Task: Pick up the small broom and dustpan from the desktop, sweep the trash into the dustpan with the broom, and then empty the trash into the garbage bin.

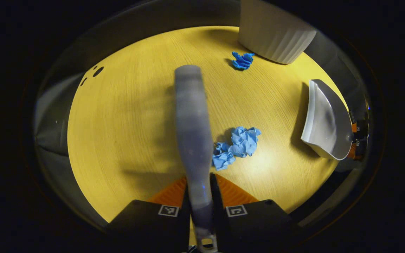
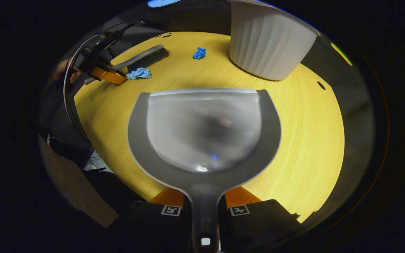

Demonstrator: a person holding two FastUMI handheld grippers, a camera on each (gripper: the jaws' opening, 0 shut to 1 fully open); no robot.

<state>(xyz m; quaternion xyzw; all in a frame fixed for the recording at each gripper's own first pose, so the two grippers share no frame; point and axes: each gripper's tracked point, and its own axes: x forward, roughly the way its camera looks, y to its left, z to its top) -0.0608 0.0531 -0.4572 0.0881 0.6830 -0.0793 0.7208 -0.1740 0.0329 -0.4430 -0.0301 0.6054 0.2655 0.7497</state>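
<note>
Looking at this one, both tools were already off the worktop (image 1: 118, 140), so the pickup part looked done and the sweeping itself was the step in hand.

The left hand-held gripper (image 1: 199, 196) was clamped on the handle of the small broom (image 1: 192, 133), fingers pressing it from both sides. In the right gripper view you could see the bristle end down near the far-left part of the worktop. The right hand-held gripper (image 2: 204, 207) had the dustpan (image 2: 204, 133) gripped by its handle, pan facing up and nothing in it that I could make out.

Trash-wise: a bigger wad of blue paper (image 1: 237, 146) sat just beside the broom, on the side toward the dustpan, and a smaller blue scrap (image 1: 243, 60) lay farther off, close to the white ribbed garbage bin (image 1: 272, 35) at the far edge. The dustpan was well apart from the big wad, and I couldn't tell if its lip was touching the surface.

My guess for the next move: get the pan's front edge flat on the worktop close to the big wad, then brush the paper across into it. Crumpled paper is light, so a hard flick would probably bounce it over the lip.
</note>
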